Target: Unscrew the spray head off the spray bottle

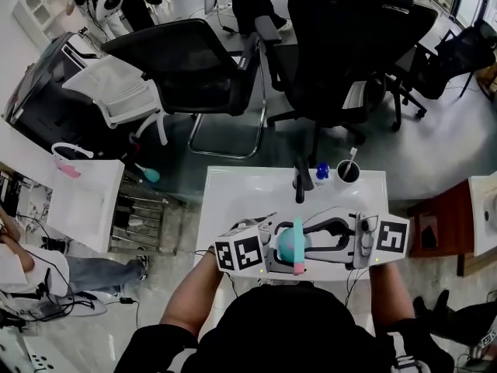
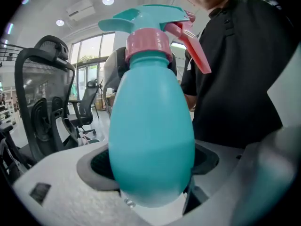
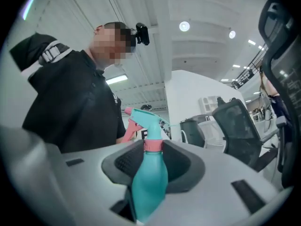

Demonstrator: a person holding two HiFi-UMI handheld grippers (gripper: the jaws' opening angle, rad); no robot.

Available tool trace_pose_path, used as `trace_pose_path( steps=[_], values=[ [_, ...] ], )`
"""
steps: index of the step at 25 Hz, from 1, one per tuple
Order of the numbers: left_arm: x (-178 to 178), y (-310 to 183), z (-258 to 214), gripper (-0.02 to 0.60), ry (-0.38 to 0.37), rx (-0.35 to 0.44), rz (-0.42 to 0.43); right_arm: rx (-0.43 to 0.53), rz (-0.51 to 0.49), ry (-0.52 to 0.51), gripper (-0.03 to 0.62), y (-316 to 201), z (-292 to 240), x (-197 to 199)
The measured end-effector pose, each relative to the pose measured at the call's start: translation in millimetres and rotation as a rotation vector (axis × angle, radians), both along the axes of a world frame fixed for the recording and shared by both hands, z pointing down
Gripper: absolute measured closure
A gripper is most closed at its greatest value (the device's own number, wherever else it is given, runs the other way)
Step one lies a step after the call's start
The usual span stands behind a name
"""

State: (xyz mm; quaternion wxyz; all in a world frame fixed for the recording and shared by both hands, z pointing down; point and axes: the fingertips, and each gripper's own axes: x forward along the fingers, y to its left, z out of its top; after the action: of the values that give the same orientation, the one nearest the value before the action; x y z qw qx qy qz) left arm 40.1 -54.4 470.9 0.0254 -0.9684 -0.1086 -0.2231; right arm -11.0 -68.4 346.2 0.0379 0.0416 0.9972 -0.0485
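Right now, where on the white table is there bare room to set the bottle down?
Bare: the table from its left edge to the black object, and a narrow strip right of the cup. Crowded: back middle, with black object, blue-capped item and cup. The spray bottle, left claw and right claw cover the near edge.

**Teal bottle standing in the right gripper's jaws**

The right gripper [image 3: 154, 169] is filling the lower frame with its pale grey jaws. They are gripping a teal spray bottle [image 3: 149, 187] upright in their dark padded hollow, low and centre. A pink collar [image 3: 153, 145] is ringing the bottle's neck, level with the hollow's upper rim. The teal spray head [image 3: 149, 120] is sitting on it, with its pink trigger [image 3: 129, 129] hanging down to the left. At upper left a person [image 3: 70, 102] in a black top is leaning over, wearing a small head camera [image 3: 142, 34]. At right, a black mesh chair [image 3: 239, 126] is standing under glowing ceiling lights [image 3: 184, 26].
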Motion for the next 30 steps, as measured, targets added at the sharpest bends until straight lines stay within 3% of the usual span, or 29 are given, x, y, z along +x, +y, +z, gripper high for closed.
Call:
trace_pose_path(
  steps=[3, 6, 17, 20, 26, 30],
  values=[
    [3, -5, -3, 0.152, 0.017, -0.009, -0.021, -0.004, 0.009, 0.002, 0.459, -5, 2, 0],
    [2, -25, 2, 0.152, 0.011, -0.014, -0.129, 0.001, 0.101, -0.004, 0.456, -19, 7, 0],
    [-37, -129, 26, 0.152, -0.066, 0.04, -0.772, 0.041, 0.53, 0.056, 0.436, -73, 26, 12],
    [-34, -127, 25, 0.152, -0.058, 0.043, -0.77, 0.022, 0.557, 0.05, 0.443, -74, 28, 10],
    [-11, -99, 23, 0.152, -0.029, 0.071, -0.595, 0.015, 0.47, -0.003, 0.43, -64, 18, 7],
    [-8, -97, 24, 0.152, -0.053, 0.09, -0.581, 0.042, 0.435, 0.013, 0.425, -58, 16, 2]
  ],
)
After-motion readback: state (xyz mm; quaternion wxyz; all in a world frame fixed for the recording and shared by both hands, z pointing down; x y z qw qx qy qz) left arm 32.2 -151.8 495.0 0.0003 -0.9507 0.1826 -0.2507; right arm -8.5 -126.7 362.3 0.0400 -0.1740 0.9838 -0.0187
